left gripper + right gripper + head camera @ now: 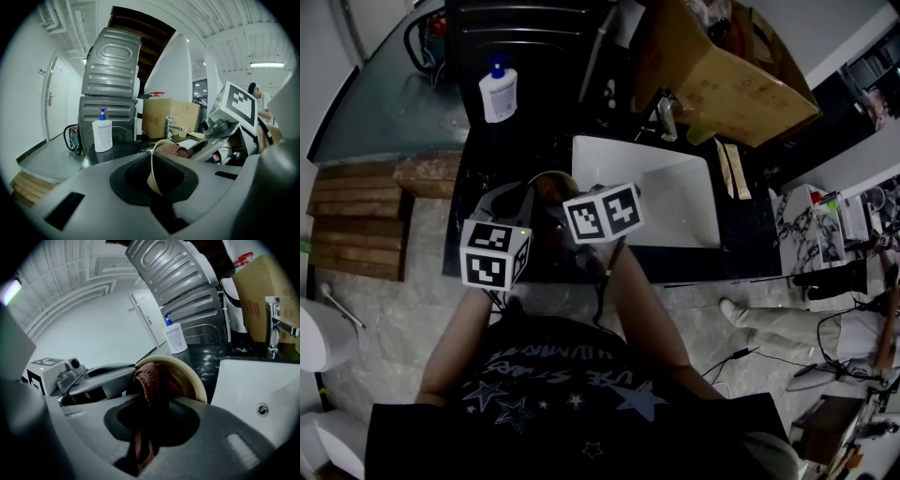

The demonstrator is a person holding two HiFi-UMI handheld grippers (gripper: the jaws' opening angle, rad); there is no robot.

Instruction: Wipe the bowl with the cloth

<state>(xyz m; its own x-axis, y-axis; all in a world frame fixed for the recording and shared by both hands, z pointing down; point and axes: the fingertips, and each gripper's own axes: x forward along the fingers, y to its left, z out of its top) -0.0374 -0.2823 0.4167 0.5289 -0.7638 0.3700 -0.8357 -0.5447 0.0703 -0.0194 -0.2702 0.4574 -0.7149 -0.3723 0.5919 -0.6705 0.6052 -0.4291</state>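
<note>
— While the left gripper [154,185] has its jaws almost together, what sits between them?
— The cream rim of the bowl [151,171], pinched edge-on, so the bowl stands tipped on its side.
— And the right gripper [145,427]?
— Its jaws are clamped on the reddish-brown cloth [146,380]. The bunched end lies inside the bowl, against its inner wall, and a strip runs back between the jaws.
— Where is all this?
— Both grippers meet in front of the person, over the left edge of the white sink [675,202] set in the dark counter [487,159]. A tap [666,117] stands behind the sink, with a cardboard box [722,75] past it and a soap bottle [498,91] further left.
</note>
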